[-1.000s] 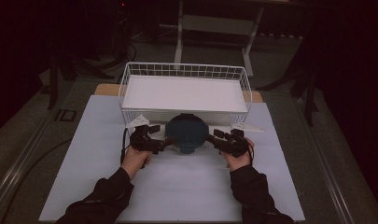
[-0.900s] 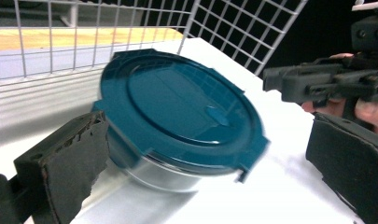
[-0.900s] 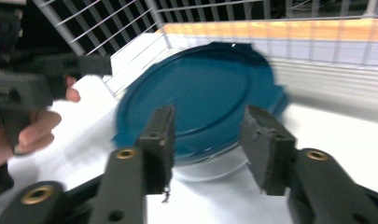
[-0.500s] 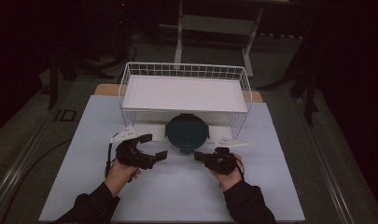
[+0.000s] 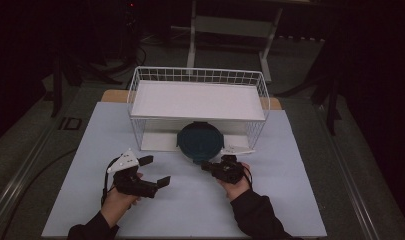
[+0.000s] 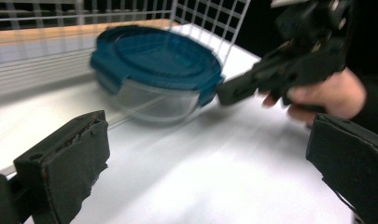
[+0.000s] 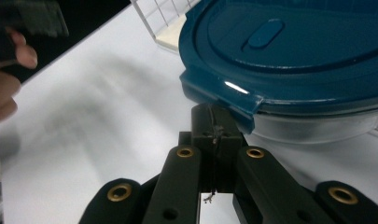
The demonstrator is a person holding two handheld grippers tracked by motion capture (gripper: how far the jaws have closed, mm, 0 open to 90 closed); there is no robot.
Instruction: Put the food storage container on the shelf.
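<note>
Probably we face a heavy, slippery round clear-glass container with teal clip lid (image 5: 200,141); our closed, empty right gripper (image 5: 208,166) sits at its six o'clock lid tab, left gripper (image 5: 156,171) wide.

On the counter (image 5: 300,200), a wire rack (image 5: 198,102) stands toward the far edge, its shelf raised above the counter top. A lidded container (image 5: 200,141) sits at the rack's near side, partly under the shelf and partly out in front of it. The left claw (image 5: 153,171) lies nearer the person and to the left of the container, well apart from it. The right claw (image 5: 206,166) lies just before the container's near rim, its tip right under the lid's edge tab. The left claw is left of the right one.
</note>
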